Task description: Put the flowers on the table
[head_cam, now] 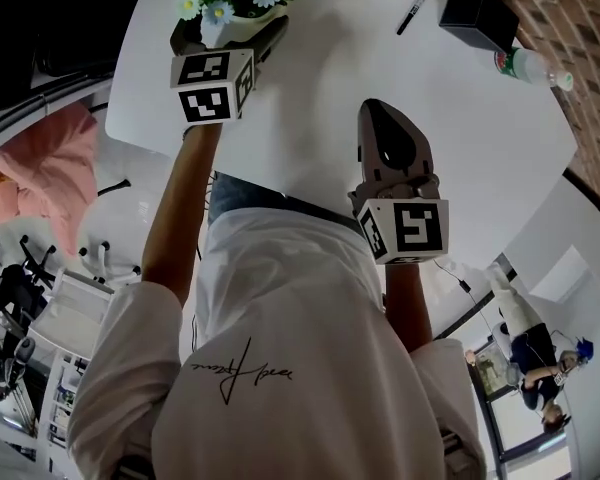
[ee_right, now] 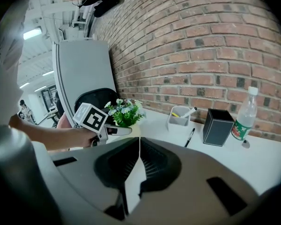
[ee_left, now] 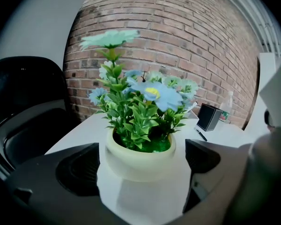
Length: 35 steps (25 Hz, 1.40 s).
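A cream pot of blue and white artificial flowers stands on the white table near its left edge. My left gripper is open, its jaws reaching to either side of the pot, with thin strips of table showing between pads and pot. In the right gripper view the flowers sit just past the left gripper's marker cube. My right gripper hovers over the table's near side, shut with nothing between its fingertips.
A black box, a marker pen, a clear pen holder and a plastic bottle lie toward the brick wall. A black chair stands left of the table.
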Motion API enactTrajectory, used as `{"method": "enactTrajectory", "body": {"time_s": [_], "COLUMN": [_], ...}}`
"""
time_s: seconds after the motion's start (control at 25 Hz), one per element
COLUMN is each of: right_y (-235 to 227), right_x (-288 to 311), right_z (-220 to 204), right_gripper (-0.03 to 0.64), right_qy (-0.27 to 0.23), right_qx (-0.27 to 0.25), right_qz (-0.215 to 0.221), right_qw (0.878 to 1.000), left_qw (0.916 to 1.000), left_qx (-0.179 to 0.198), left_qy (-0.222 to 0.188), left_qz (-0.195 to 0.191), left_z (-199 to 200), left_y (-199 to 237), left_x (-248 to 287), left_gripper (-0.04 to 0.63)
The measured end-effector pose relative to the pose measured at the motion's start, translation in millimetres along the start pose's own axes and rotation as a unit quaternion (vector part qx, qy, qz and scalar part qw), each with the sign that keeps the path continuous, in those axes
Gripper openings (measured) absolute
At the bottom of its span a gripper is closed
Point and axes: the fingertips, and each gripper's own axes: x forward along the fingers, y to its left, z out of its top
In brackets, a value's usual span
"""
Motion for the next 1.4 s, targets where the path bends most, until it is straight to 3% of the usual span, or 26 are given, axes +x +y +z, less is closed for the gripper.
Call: {"method": "enactTrajectory", "body": {"time_s": [0.68, 1.04, 1.28, 1.4], "right_y": [5, 8, 10, 11], "right_x": [-24, -42, -51, -57], "right_z": [13, 14, 18, 20], "right_gripper": [0.026, 0.026, 0.026, 0.026], "right_qy": [-0.017, -0.029, -0.040, -0.049], "right_qx": [-0.044, -0.036, -0.032, -0.028], "right_qz": [0.048, 0.058, 0.059, 0.058], "right_qw": [0.998, 0.997, 0.997, 0.997], "left_qw": [0.9994, 0.9991, 0.9990, 0.9987], "left_qx": [-0.030, -0.039, -0.034, -0.034], "left_qy": [-0.014, -0.012, -0.022, -0.027], "left_qz": [-0.010, -0.010, -0.020, -0.027], "left_z": [6, -2, -1, 0], "left_y": [-20, -32, -44, -52], "left_x": [-58, -87, -108, -118], "left_gripper": [0.557, 0.548, 0.462, 0.452]}}
